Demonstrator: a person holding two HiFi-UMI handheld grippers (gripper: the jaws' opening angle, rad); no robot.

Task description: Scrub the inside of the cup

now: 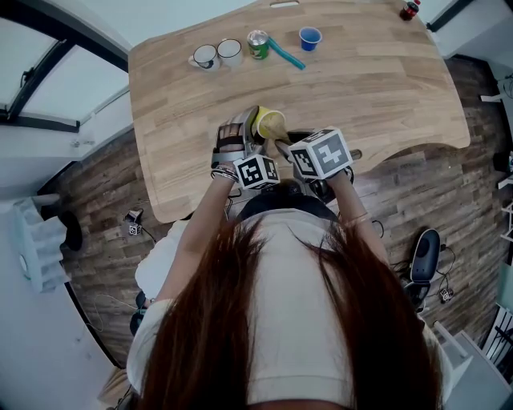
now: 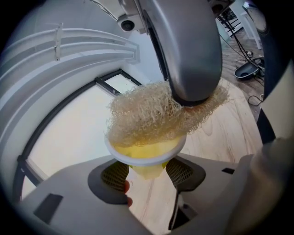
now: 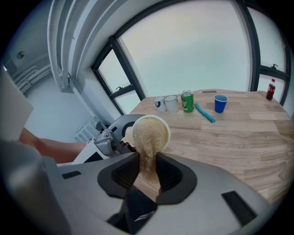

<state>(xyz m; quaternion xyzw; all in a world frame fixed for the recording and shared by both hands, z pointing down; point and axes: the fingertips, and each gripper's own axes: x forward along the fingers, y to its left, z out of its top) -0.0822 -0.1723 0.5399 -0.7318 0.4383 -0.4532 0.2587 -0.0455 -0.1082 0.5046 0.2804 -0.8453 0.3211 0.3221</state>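
Observation:
A yellow cup (image 1: 268, 123) with a white rim (image 2: 146, 158) is tipped on its side above the near edge of the table. My left gripper (image 2: 147, 173) is shut on the cup's narrow base. A tan fibrous scrubber (image 2: 151, 114) fills the cup's mouth and spills over the rim. My right gripper (image 3: 148, 170) is shut on the scrubber's tail (image 3: 148, 158), and its head sits inside the cup (image 3: 149, 131). In the head view the two grippers, left (image 1: 253, 136) and right (image 1: 280, 149), meet at the cup.
At the far side of the wooden table (image 1: 385, 96) stand two white mugs (image 1: 216, 54), a green can (image 1: 257, 44), a teal stick (image 1: 286, 54) and a blue cup (image 1: 309, 38). A red-capped bottle (image 1: 409, 10) stands at the far right corner.

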